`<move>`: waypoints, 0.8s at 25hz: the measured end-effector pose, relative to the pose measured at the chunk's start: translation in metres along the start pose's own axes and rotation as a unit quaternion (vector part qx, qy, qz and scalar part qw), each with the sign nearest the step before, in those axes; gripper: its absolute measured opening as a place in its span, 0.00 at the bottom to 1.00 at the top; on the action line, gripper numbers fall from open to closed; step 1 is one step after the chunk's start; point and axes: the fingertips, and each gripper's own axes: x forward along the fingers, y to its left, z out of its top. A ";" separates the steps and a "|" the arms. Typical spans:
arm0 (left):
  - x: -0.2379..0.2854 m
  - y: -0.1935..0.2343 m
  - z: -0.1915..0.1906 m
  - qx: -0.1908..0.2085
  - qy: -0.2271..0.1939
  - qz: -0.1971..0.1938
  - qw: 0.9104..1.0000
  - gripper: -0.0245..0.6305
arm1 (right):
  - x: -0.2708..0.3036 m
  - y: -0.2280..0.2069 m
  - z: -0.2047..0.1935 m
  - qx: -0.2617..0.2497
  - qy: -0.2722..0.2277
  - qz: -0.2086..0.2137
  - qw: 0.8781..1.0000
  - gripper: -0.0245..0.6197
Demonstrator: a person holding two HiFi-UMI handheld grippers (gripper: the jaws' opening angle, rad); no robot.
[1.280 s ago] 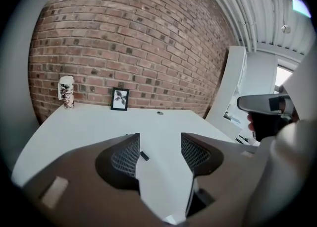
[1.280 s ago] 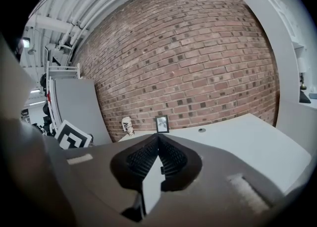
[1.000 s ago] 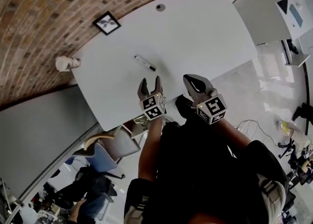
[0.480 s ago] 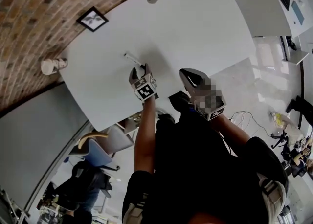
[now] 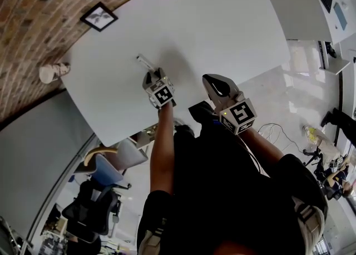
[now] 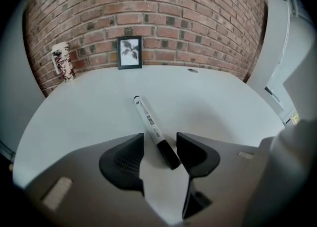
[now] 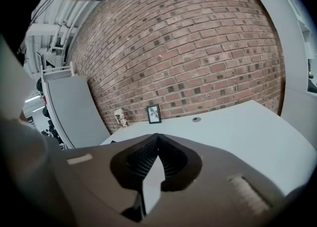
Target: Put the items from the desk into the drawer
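Marker [image 6: 151, 124], a white plastic barrel with a black cap, lies on the rounded white desk [image 6: 223, 102] in front of the black-framed picture [image 6: 130, 52], cap end away from it. The grey left gripper [image 6: 159, 144] straddles that cap; its jaws have just been closing but are not yet clamped on it. The grey right gripper [image 7: 156, 137], farther from the picture, is pinched together and empty.

head: steeply down over desk [image 5: 222, 31] | gripper views: low, facing brick wall [image 6: 148, 3] | shared: desk
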 end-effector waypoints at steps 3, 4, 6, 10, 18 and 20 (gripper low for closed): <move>-0.001 -0.008 -0.001 0.021 0.001 -0.010 1.000 0.29 | 0.000 -0.001 -0.001 -0.001 0.000 0.003 1.000 0.04; -0.001 -0.012 -0.001 0.030 0.000 -0.013 0.999 0.25 | 0.000 -0.001 -0.001 -0.001 0.000 0.003 1.000 0.04; 0.000 -0.018 -0.001 0.042 -0.003 -0.015 0.999 0.17 | 0.000 -0.001 -0.001 -0.001 -0.001 0.005 1.000 0.04; 0.000 -0.016 -0.001 0.021 -0.006 -0.025 0.999 0.17 | -0.003 -0.003 -0.002 -0.003 0.000 0.004 1.000 0.04; -0.011 -0.017 -0.006 0.009 -0.002 -0.040 0.999 0.17 | -0.011 -0.004 -0.002 -0.007 -0.002 0.003 1.000 0.04; -0.018 -0.018 -0.007 0.009 -0.003 -0.046 0.999 0.17 | -0.013 -0.003 -0.002 -0.009 -0.002 0.004 1.000 0.04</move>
